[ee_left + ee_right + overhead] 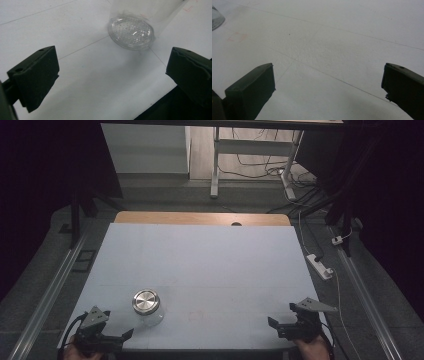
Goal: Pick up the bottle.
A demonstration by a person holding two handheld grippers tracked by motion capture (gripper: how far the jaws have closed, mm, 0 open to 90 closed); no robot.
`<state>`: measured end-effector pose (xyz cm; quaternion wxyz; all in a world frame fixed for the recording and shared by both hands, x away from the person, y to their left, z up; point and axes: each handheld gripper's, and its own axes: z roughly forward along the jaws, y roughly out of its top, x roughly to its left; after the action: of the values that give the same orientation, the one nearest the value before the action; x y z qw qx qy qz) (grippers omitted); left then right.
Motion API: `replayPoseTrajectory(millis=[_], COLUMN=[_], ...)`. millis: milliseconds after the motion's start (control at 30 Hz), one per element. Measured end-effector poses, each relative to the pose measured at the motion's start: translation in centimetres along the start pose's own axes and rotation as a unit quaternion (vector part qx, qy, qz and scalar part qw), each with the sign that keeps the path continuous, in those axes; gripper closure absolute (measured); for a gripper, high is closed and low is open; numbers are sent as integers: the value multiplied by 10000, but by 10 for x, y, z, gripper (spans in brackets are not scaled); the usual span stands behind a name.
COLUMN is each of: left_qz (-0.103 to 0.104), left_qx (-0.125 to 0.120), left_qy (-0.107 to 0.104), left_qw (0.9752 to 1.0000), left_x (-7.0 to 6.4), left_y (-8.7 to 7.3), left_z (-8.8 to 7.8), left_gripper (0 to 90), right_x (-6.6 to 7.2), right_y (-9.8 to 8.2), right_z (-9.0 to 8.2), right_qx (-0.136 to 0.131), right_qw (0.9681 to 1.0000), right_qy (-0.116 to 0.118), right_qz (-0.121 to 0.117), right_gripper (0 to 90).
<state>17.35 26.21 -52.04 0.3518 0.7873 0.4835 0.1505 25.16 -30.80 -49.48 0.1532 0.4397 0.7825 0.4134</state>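
One clear glass jar [147,307] stands upright on the white table [210,265], its long axis vertical and its round metal lid [146,301] facing straight up. It sits near the front left part of the table, just ahead of and to the right of the left gripper [117,338], apart from it. In the left gripper view the jar's [132,31] dimpled glass base rests flat on the table [75,37] beyond the two black jaws, which stand wide apart with nothing between them.

The right gripper [280,326] hovers at the front right edge of the table, well apart from the jar, its jaws also spread wide and empty. In the right gripper view a sliver of the jar [215,18] shows at the far left edge.

Count: one jar, one lid, two grippers, each held in a hand at the bottom of the high view.
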Motion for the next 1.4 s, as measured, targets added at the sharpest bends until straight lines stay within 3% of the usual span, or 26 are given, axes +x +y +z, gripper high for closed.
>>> replayPoseTrajectory(millis=[967, 1100, 1400], left_qz=[-171, -114, 5], left_qx=[13, -41, -75], left_qy=[-60, 11, -59], left_qw=[9998, 9999, 10000], left_x=[1, 0, -3], left_y=[-1, 2, 6], left_z=[-2, -4, -3], left_gripper=[0, 0, 0], right_x=[3, 4, 4], right_y=[3, 3, 4], right_z=[5, 5, 6], right_qx=[129, 156, 167], right_qw=[9996, 9995, 9994], right_qy=[131, 130, 139], right_qz=[-223, -222, -257], right_gripper=[0, 0, 0])
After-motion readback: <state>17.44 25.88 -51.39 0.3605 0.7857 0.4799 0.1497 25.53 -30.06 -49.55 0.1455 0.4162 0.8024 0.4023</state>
